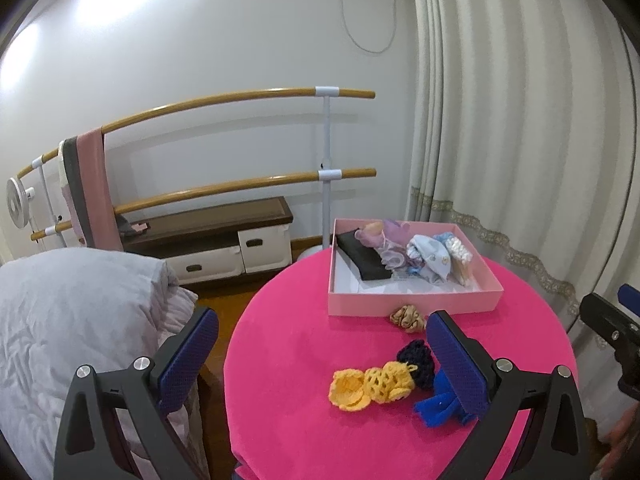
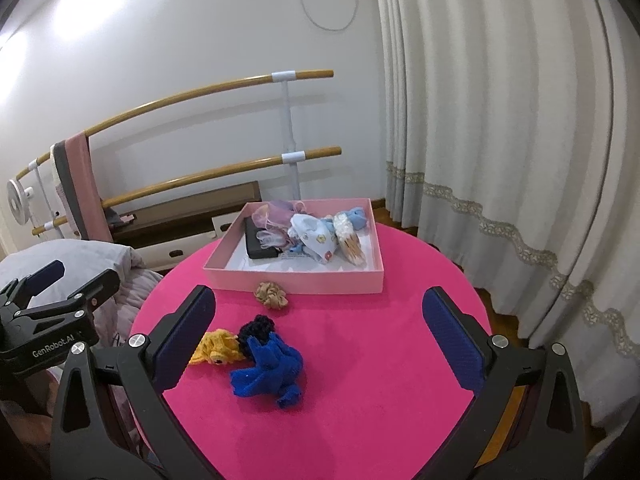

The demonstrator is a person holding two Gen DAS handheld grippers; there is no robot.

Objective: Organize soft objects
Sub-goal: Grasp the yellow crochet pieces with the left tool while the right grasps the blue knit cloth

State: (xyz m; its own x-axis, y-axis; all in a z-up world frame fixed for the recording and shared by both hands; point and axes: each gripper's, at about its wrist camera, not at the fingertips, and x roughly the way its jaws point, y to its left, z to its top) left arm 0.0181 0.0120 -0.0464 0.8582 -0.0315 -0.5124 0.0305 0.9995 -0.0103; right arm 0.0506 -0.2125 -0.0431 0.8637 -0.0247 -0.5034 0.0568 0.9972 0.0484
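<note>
A round pink table (image 1: 304, 360) (image 2: 380, 360) carries a shallow pink box (image 1: 412, 300) (image 2: 296, 280) with several soft items and a black pouch (image 1: 362, 258) inside. In front of the box lies a beige scrunchie (image 1: 408, 317) (image 2: 271, 295). Nearer me sit a yellow crochet piece (image 1: 372, 386) (image 2: 218, 347), a dark navy crochet piece (image 1: 416, 360) (image 2: 256, 330) and a blue knitted item (image 1: 436, 400) (image 2: 268, 372). My left gripper (image 1: 320, 354) hangs open over the table's left edge. My right gripper (image 2: 320, 344) stands open above the blue item, touching nothing.
A bed with grey bedding (image 1: 72, 320) lies left of the table. Behind stand a wooden two-bar rail (image 1: 240, 100) with a pink cloth (image 1: 94, 192) draped on it, and a low cabinet (image 1: 216, 240). Curtains (image 2: 500, 140) fill the right side.
</note>
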